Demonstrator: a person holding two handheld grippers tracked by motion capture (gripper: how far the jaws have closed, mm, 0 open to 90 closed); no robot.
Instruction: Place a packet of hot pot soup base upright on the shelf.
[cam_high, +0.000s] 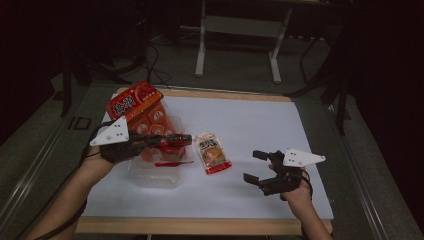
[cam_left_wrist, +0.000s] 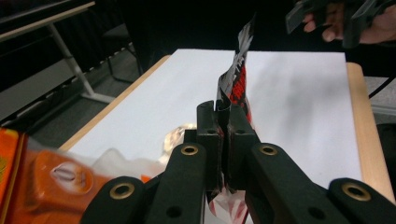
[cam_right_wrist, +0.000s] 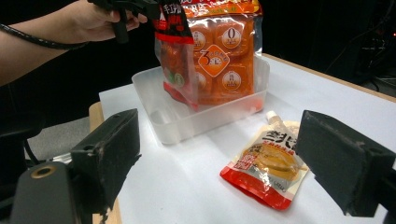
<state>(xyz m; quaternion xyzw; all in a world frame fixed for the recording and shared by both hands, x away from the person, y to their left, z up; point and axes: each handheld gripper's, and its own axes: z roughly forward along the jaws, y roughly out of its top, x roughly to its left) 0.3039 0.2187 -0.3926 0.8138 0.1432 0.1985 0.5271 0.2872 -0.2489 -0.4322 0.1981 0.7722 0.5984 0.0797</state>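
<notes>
A high view looks forward and down on the white table. Both gripper views sit low and close, sharing the clear tub.

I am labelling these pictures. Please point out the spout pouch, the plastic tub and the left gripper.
spout pouch (cam_right_wrist: 266, 163): right gripper view, printed front.
plastic tub (cam_right_wrist: 177, 122): right gripper view, front wall.
left gripper (cam_left_wrist: 223, 122): left gripper view, between fingertips.

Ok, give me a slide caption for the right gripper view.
Open right tongs face a spouted pouch; beyond it, a clear bin holding an orange snack bag.

A dim lab: paper-covered table, carpeted floor, metal desk frame.
</notes>
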